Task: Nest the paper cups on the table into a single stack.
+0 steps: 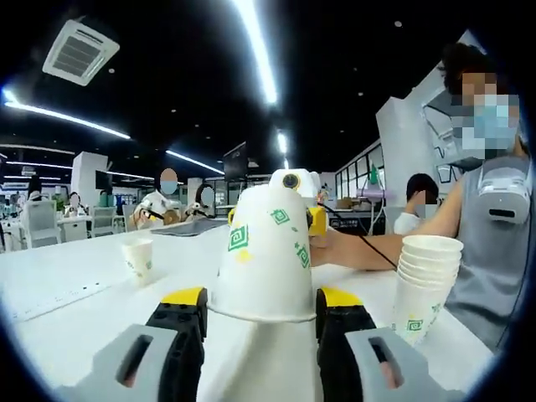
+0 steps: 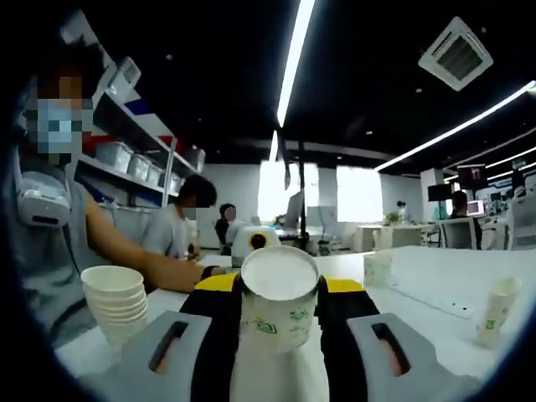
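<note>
stacking looks partly done: several cups sit nested in a stack (image 1: 427, 289) on the table (image 1: 75, 276). both the left gripper (image 1: 261, 314) and right gripper (image 2: 279, 310) clench one paper cup (image 1: 266, 251) from opposite sides, while a loose cup (image 1: 138, 260) waits.

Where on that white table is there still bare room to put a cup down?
Bare table lies around the lone cup. It is crowded by the stack of cups, beside a person's arm.

Ceiling strip lights (image 1: 255, 46) glare against dark ceiling — bright white table (image 1: 75, 276), soft focus, fisheye-bent edges
</note>
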`<state>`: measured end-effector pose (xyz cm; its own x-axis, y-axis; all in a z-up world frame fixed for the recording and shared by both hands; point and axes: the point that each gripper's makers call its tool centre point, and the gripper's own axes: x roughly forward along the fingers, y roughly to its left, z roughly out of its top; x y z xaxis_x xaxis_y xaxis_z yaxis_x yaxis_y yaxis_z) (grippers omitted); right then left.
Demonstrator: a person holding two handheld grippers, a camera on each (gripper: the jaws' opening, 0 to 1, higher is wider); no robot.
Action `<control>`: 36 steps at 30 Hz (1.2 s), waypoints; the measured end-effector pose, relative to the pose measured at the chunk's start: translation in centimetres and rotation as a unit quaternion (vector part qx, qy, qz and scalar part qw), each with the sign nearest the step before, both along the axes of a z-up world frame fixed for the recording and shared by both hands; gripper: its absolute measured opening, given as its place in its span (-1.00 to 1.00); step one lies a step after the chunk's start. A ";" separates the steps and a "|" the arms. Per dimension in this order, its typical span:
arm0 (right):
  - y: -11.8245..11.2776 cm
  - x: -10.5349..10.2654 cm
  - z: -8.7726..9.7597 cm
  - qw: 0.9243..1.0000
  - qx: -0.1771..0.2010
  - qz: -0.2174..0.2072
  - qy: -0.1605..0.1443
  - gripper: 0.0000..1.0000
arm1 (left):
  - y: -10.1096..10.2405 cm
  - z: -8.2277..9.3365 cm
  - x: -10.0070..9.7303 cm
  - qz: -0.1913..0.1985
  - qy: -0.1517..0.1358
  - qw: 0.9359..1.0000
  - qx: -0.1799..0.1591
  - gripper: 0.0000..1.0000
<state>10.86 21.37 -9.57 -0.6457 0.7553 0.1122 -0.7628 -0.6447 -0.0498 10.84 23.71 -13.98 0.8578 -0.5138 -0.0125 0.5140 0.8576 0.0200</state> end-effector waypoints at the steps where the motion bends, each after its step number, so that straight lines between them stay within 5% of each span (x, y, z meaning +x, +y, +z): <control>1: -0.1 0.3 -0.6 1.000 -0.006 0.000 -0.016 -0.24 | 0.2 0.1 0.0 0.003 0.000 1.000 -0.002 0.10; 13: 0.1 0.9 -6.5 0.989 -0.088 -0.008 -0.120 -0.24 | 2.1 1.0 -0.3 0.027 -0.017 0.999 -0.010 0.07; 17: 0.4 1.1 -8.4 0.982 -0.116 -0.015 -0.146 -0.24 | 2.2 -0.7 0.0 0.038 0.008 0.999 0.029 0.06; 22: 0.2 1.1 -8.9 0.981 -0.131 -0.011 -0.140 -0.09 | 2.2 -2.5 0.6 0.040 0.031 0.997 0.056 0.02; 36: 0.2 0.6 -9.1 0.978 -0.137 -0.016 -0.154 -0.02 | 2.0 -2.0 0.4 0.037 0.027 0.997 0.057 0.04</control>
